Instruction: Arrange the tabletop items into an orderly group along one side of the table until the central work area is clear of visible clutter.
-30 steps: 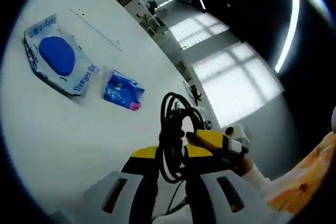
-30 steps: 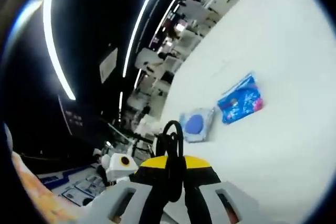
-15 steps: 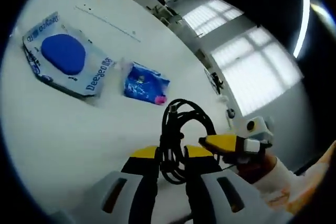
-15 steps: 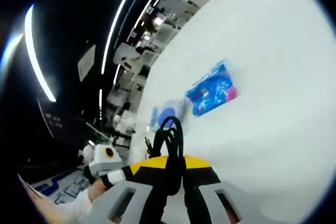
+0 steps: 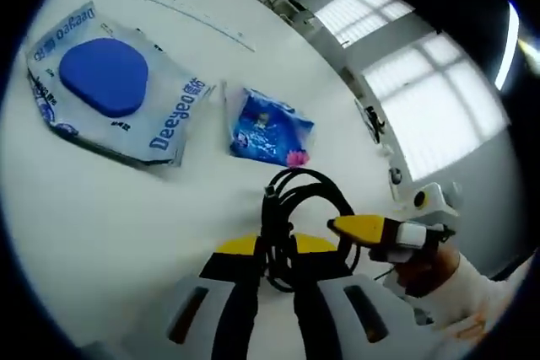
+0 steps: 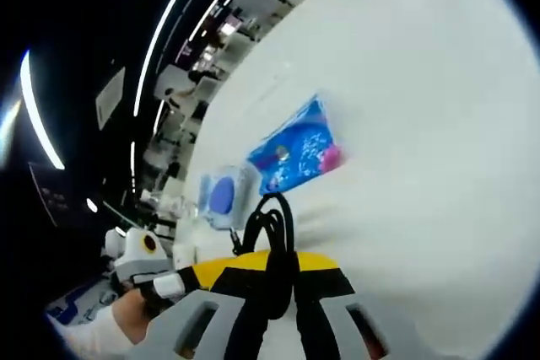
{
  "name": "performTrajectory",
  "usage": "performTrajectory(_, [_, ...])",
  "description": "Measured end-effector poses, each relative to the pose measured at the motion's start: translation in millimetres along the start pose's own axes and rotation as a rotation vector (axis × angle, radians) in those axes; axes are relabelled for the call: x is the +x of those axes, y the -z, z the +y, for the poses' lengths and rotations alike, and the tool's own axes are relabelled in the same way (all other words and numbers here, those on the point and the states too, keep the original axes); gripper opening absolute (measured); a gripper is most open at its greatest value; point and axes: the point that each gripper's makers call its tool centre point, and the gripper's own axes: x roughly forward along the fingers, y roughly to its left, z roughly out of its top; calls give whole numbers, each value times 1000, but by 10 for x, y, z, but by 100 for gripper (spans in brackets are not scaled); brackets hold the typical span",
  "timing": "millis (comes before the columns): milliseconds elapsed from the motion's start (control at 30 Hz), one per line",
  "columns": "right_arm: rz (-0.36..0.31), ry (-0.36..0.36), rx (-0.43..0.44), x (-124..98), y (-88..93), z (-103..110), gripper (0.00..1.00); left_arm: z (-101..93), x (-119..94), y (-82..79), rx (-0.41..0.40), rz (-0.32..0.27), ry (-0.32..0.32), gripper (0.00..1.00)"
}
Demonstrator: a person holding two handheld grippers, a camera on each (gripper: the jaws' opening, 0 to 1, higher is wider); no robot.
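Observation:
A coiled black cable hangs over the white table, and both grippers are shut on it. My left gripper pinches one side of the coil; the right gripper comes into the left gripper view from the right, holding the other side. In the right gripper view my right gripper clamps the cable, with the left gripper at the lower left. Beyond the coil lie a small blue packet and a wipes pack with a blue oval lid. The same blue packet and wipes pack lie on the table in the right gripper view.
The white table stretches wide and bare to the right in the right gripper view. Its far edge runs past the packs, with office furniture and bright windows behind. A person's hand in a white sleeve holds the right gripper.
Both views have swung down toward the table, so the two packs look larger and nearer. The cable stays clamped in both grippers.

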Motion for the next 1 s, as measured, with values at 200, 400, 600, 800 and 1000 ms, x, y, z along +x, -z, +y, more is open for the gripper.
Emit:
performTrajectory(200, [11,9,-25,58,-24,-21,6,43,25,-16,15,9,-17,9])
performTrajectory(400, [6,26,-50,142,-74,-93,7,113,95,-13,2,19,-28,9])
performTrajectory(600, [6,40,-110,178,-82,-136,9,121,105,32,1,29,-35,10])
performTrajectory(800, [8,69,-160,178,-83,-227,19,120,95,25,11,25,-33,9])
performTrajectory(1000, [-5,72,-208,140,-115,-240,26,108,60,48,61,33,-40,14])
